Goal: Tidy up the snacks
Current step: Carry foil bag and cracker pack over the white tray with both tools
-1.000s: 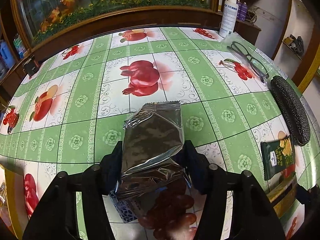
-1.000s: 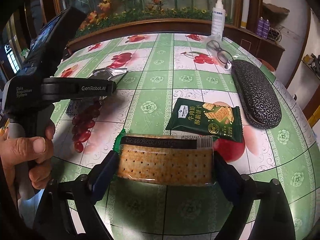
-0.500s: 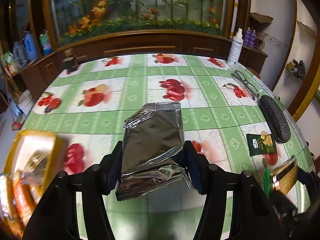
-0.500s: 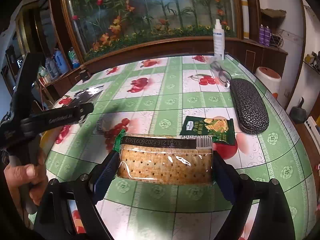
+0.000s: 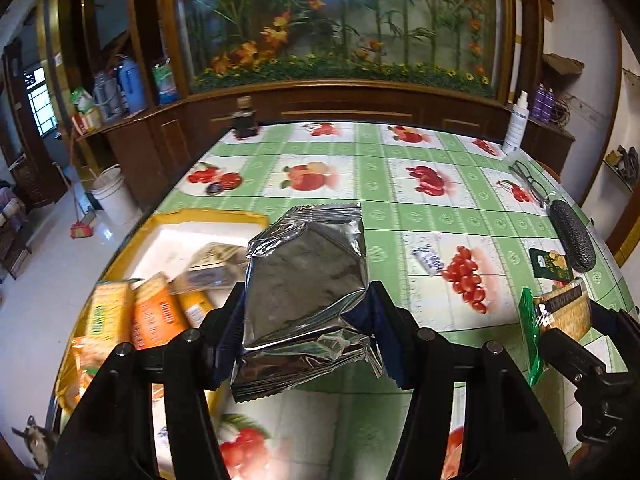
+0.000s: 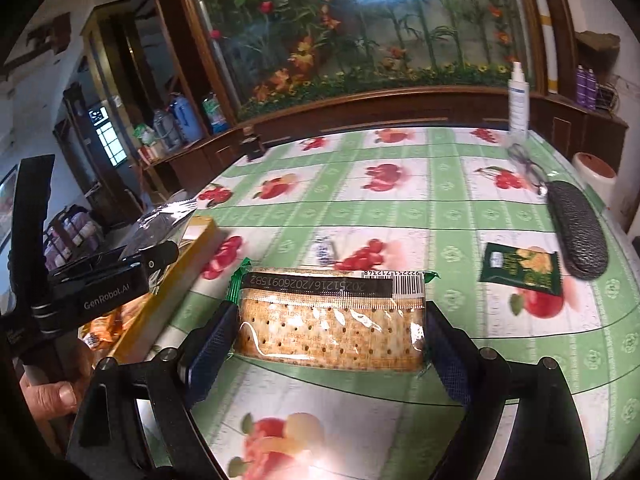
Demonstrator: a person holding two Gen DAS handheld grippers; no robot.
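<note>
Foil pkt [image 5: 306, 276] between left gripper [image 5: 306, 320] pads (gripped)

We read "GenRobot.AI" on the side of the left gripper [image 6: 160, 254]; the cracker pack [image 6: 330, 320] has a black strip printed upside down, "20251216/20260915B2", plus barcode digits ending "2251712348", first digits unsure. Print on the green snack packet [image 6: 520, 267] and the orange packs [image 5: 154, 316] is too blurred
</note>
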